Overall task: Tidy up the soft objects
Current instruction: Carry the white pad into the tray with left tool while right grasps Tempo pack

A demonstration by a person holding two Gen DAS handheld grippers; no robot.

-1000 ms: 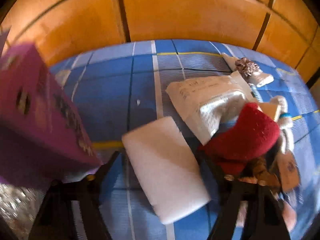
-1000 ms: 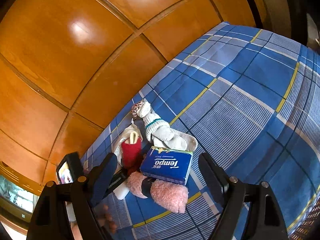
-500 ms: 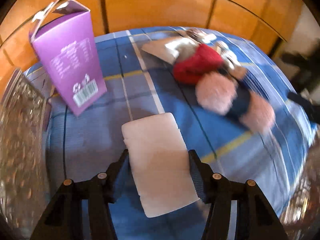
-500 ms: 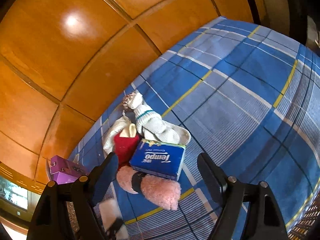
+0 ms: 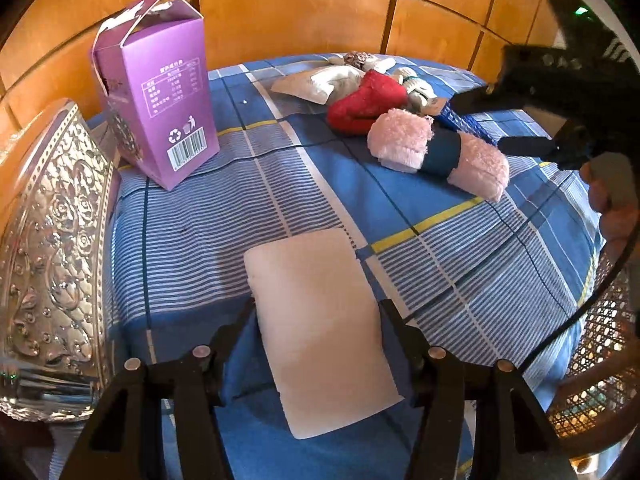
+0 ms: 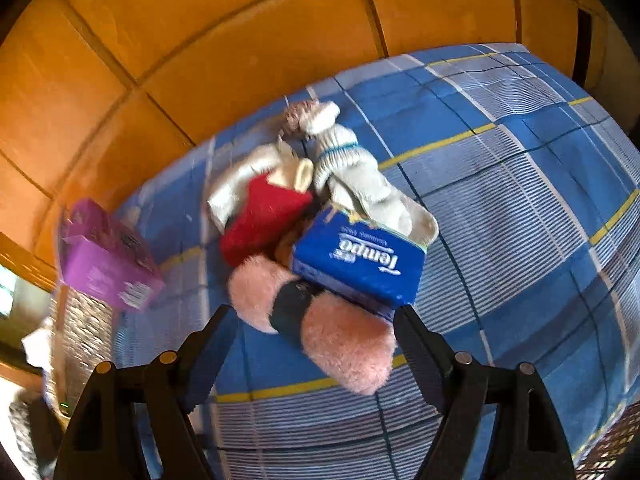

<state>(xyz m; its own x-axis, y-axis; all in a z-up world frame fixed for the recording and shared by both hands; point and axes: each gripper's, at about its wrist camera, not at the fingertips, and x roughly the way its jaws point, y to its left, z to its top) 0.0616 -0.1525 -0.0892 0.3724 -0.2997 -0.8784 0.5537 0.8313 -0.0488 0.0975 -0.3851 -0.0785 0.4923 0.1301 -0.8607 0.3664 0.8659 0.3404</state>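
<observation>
From the left wrist view, the left gripper holds a pale pink flat pad between its jaws; both fingers bear against the pad's long edges, and after a short closing the jaws have just eased apart a touch with the pad still between them, so I read it as a light clamp that spares the soft thing from being crushed. The pad hangs at six o'clock above the blue checked cloth. At eleven o'clock an opened purple carton stands upright, probably the place where soft things go, and an embossed silver tray leans at nine. The heap of soft things lies at one o'clock: a red plush piece and a pink fluffy roll with a dark band. The right gripper reaches in from three o'clock. From the right wrist view, the right gripper stands wide with nothing clamped, its fingers either side of the pink fluffy roll at six o'clock, seemingly lined up to take it. A blue Tempo tissue pack rests on the heap at centre, a white knitted toy behind it at twelve.
</observation>
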